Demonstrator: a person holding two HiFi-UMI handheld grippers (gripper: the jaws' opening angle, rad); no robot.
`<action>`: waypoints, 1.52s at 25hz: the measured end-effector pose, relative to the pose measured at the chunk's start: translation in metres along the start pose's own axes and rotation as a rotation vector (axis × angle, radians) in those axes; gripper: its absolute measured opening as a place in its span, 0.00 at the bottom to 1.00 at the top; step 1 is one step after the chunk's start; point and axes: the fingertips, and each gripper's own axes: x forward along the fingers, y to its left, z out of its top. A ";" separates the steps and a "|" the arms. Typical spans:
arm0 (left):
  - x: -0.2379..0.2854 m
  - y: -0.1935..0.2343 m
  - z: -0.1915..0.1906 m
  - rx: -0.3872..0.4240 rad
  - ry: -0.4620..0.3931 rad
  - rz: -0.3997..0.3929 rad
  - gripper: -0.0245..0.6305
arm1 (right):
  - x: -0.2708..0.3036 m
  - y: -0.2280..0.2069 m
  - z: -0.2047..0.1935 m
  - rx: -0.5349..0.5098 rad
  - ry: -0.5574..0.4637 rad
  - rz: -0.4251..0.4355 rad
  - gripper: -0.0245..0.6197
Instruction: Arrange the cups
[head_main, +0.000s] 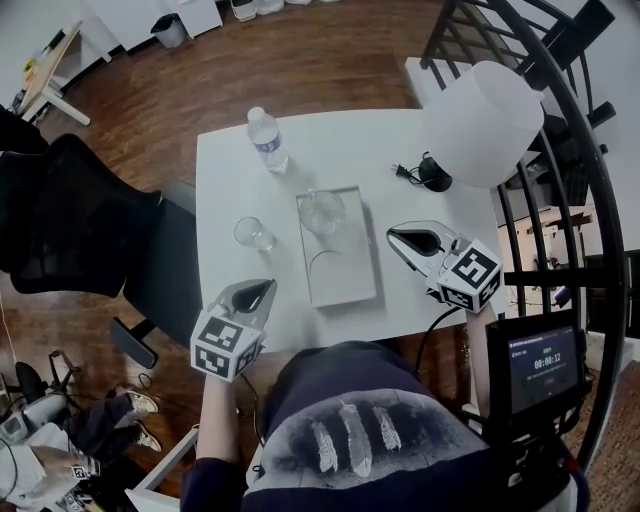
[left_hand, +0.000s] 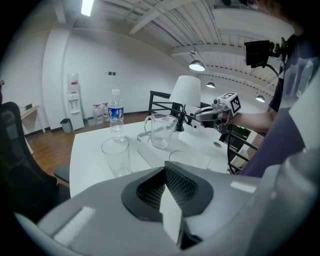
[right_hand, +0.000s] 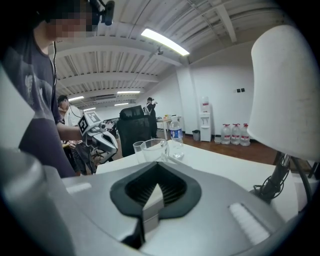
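A clear glass mug (head_main: 322, 212) stands at the far end of a white tray (head_main: 352, 285) in the middle of the table. A second clear glass (head_main: 325, 264) shows only as a faint rim on the tray, nearer me. Left of the tray, a third clear glass (head_main: 253, 233) stands on the bare table. My left gripper (head_main: 252, 294) hovers near the table's front left edge, shut and empty, short of that glass (left_hand: 116, 156). My right gripper (head_main: 418, 240) is right of the tray, also shut with nothing in it. The mug (right_hand: 154, 148) lies ahead of it.
A water bottle (head_main: 267, 139) stands at the table's far left. A white lamp (head_main: 483, 108) and a black plug with its cable (head_main: 428, 174) are at the far right. A black office chair (head_main: 70, 215) sits left of the table, and a black railing (head_main: 575, 150) runs along the right.
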 end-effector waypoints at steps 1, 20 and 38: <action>0.000 -0.001 0.001 -0.002 -0.008 -0.002 0.06 | 0.000 0.000 0.000 0.002 -0.001 0.003 0.04; -0.010 0.012 0.004 -0.057 -0.062 0.065 0.06 | 0.002 0.003 -0.009 0.009 0.041 0.006 0.04; -0.003 0.054 -0.013 -0.083 -0.109 0.179 0.57 | -0.002 0.002 -0.012 0.009 0.065 -0.021 0.04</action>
